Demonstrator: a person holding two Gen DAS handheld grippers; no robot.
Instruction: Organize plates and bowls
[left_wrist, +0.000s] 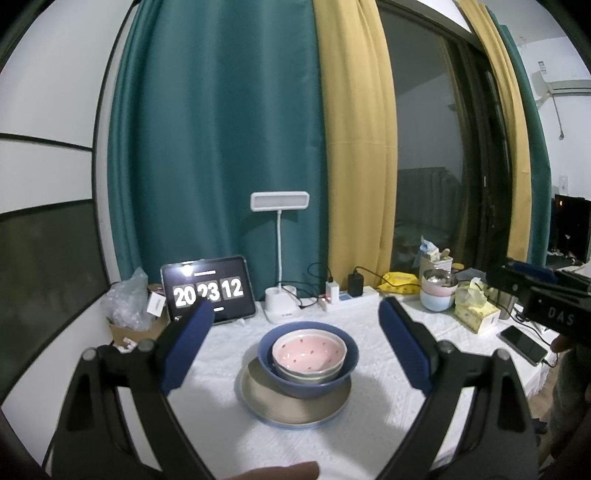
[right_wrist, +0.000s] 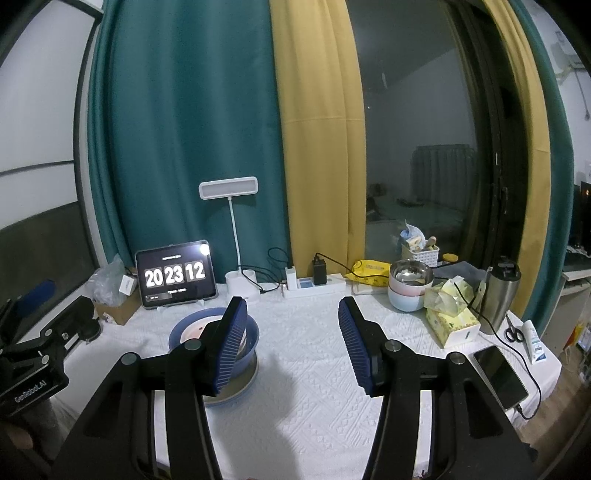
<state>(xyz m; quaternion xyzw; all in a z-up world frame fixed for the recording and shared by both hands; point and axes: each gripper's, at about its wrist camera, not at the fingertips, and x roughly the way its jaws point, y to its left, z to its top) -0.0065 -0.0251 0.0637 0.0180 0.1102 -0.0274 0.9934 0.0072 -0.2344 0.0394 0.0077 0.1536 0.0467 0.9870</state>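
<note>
A stack stands mid-table on the white cloth: a pink spotted bowl (left_wrist: 309, 350) nests in a grey bowl inside a blue bowl (left_wrist: 308, 382), all on a beige plate (left_wrist: 275, 404) with a blue rim. My left gripper (left_wrist: 297, 308) is open, its jaws wide on either side of the stack and short of it, nothing between them. In the right wrist view the stack's blue bowl (right_wrist: 184, 330) shows partly behind my left finger. My right gripper (right_wrist: 293, 308) stands open over bare cloth, to the right of the stack. More stacked bowls (right_wrist: 408, 291) sit at the back right.
Along the back edge stand a tablet clock (right_wrist: 173, 275), a white desk lamp (right_wrist: 240, 286), a power strip with chargers (right_wrist: 314, 284), a tissue box (right_wrist: 452, 323), a steel flask (right_wrist: 500, 293), scissors (right_wrist: 513, 332) and a phone (right_wrist: 500, 376) on a cable. A cardboard box (left_wrist: 129, 328) sits far left.
</note>
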